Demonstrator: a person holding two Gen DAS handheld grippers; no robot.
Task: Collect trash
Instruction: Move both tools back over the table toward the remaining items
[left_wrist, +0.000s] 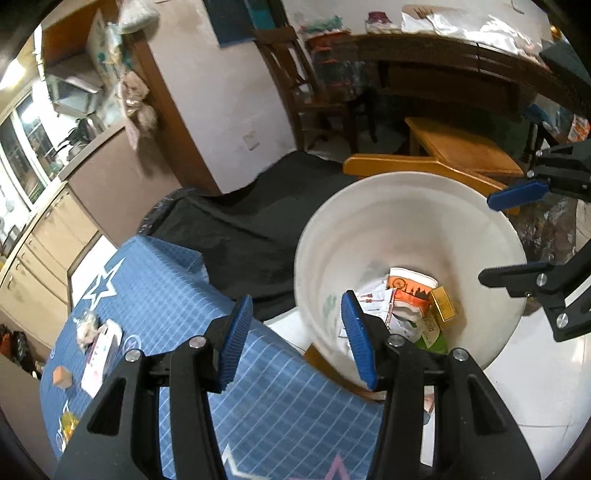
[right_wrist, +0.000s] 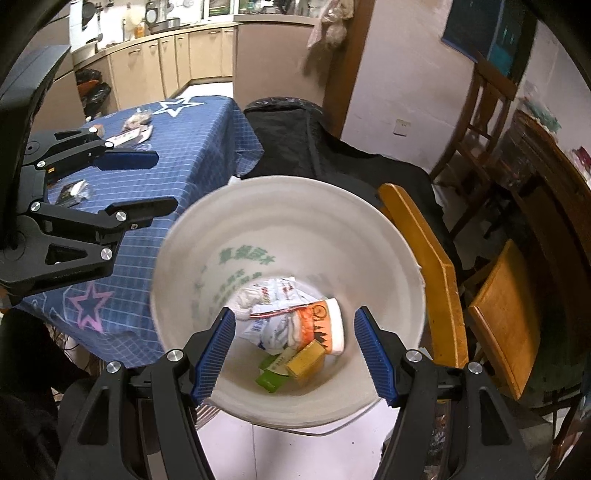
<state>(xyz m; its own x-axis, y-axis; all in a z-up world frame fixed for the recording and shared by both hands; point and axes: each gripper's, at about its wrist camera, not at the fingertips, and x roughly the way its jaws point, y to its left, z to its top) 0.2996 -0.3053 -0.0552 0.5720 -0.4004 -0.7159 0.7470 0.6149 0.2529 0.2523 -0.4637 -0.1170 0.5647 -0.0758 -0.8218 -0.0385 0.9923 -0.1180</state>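
Blue-padded fingers (left_wrist: 236, 332) of the left gripper (left_wrist: 297, 338) are standing spread with nothing between them, hanging over the blue star tablecloth (left_wrist: 177, 288) and the rim of the white bucket (left_wrist: 321, 229). Trash is lying in its bottom: an orange paper cup (left_wrist: 410, 284) and a yellow box (left_wrist: 445, 304).

From the right wrist, the right gripper (right_wrist: 295, 354) is gaping empty above that bucket (right_wrist: 369, 229), wrappers (right_wrist: 275, 314) sitting between its pads. More litter (right_wrist: 135, 131) is resting on the tablecloth (right_wrist: 192, 147).
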